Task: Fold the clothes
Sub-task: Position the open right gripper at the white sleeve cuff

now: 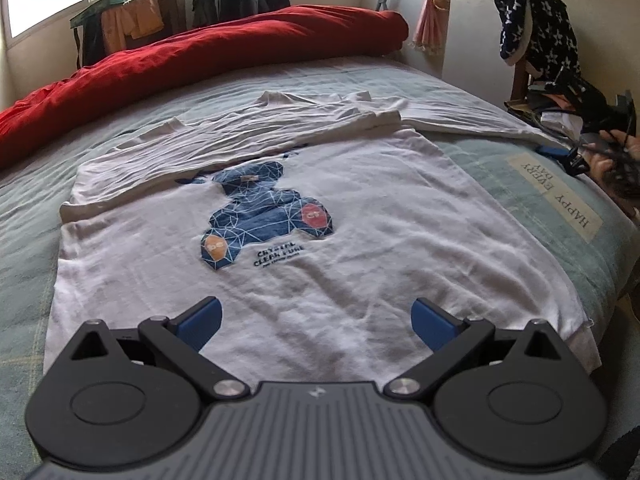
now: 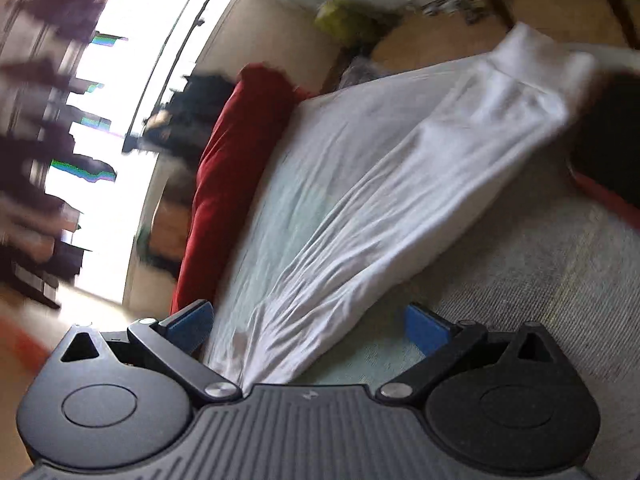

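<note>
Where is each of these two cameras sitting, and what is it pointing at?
Left wrist: sits on the left gripper, looking down the bed over the white T-shirt; its open blue fingers show, and a hand at far right.
Right wrist: sits on the right gripper, tilted and blurred, along a white sleeve; open fingers show.
Shared: shirt, bed, red blanket.
</note>
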A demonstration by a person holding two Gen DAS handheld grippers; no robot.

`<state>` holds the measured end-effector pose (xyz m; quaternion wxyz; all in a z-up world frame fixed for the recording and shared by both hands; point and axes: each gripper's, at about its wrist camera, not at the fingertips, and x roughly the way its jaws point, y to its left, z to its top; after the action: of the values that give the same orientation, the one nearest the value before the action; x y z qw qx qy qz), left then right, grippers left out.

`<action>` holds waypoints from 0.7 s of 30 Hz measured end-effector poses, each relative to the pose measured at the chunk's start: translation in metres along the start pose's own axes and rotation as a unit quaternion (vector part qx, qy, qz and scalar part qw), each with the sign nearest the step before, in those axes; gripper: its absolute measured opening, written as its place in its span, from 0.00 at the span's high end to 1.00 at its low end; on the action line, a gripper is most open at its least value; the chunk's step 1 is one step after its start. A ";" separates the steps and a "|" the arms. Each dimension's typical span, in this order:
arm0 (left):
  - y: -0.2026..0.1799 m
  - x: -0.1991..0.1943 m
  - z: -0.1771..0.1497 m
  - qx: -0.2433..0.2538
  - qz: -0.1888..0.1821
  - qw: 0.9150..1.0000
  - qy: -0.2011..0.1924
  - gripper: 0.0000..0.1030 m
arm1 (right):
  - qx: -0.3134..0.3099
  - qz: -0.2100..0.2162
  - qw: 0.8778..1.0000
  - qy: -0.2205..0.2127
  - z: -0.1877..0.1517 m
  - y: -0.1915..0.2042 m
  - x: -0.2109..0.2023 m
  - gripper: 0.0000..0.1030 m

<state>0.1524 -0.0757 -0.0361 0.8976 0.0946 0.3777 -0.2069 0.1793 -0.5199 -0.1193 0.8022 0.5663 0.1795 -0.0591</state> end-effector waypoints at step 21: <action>0.009 0.017 -0.003 -0.012 0.007 1.000 0.018 0.02 | 0.028 -0.047 0.980 -0.192 0.031 -0.021 0.029 0.00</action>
<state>0.1652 -0.0721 -0.0504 0.8932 0.0903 0.3954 -0.1941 0.2065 -0.5524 -0.1388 0.8018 0.5578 0.0463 -0.2094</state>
